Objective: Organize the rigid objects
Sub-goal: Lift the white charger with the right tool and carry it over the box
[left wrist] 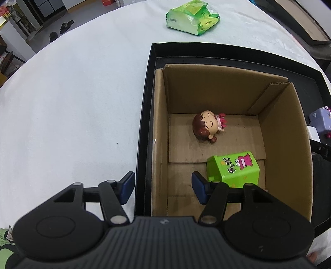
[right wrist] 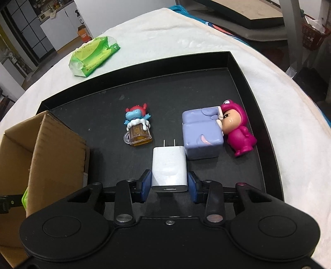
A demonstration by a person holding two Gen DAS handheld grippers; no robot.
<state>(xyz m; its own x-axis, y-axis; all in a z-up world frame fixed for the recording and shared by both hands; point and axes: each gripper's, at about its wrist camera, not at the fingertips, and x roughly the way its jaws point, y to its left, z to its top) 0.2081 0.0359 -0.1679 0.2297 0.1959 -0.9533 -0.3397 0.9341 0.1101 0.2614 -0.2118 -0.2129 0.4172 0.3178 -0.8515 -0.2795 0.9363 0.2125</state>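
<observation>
A cardboard box (left wrist: pixel 285 132) stands in a black tray (left wrist: pixel 144 128). Inside it lie a brown-haired doll figure (left wrist: pixel 206 128) and a green toy box (left wrist: pixel 233 169). My left gripper (left wrist: pixel 163 186) is open and empty over the box's left wall. In the right wrist view my right gripper (right wrist: pixel 169 186) has its pads on either side of a white plug charger (right wrist: pixel 169 169) lying on the tray (right wrist: pixel 256 99); the jaws look close to touching it. Beyond lie a blue dragon mug figure (right wrist: pixel 137 128), a lilac block toy (right wrist: pixel 201 134) and a pink-suited doll (right wrist: pixel 238 130).
A green wipes packet (left wrist: pixel 192 16) lies on the white cloth (left wrist: pixel 72 103) beyond the tray; it also shows in the right wrist view (right wrist: pixel 93 55). The cardboard box (right wrist: pixel 41 153) stands left of my right gripper. The table edge curves round on the right.
</observation>
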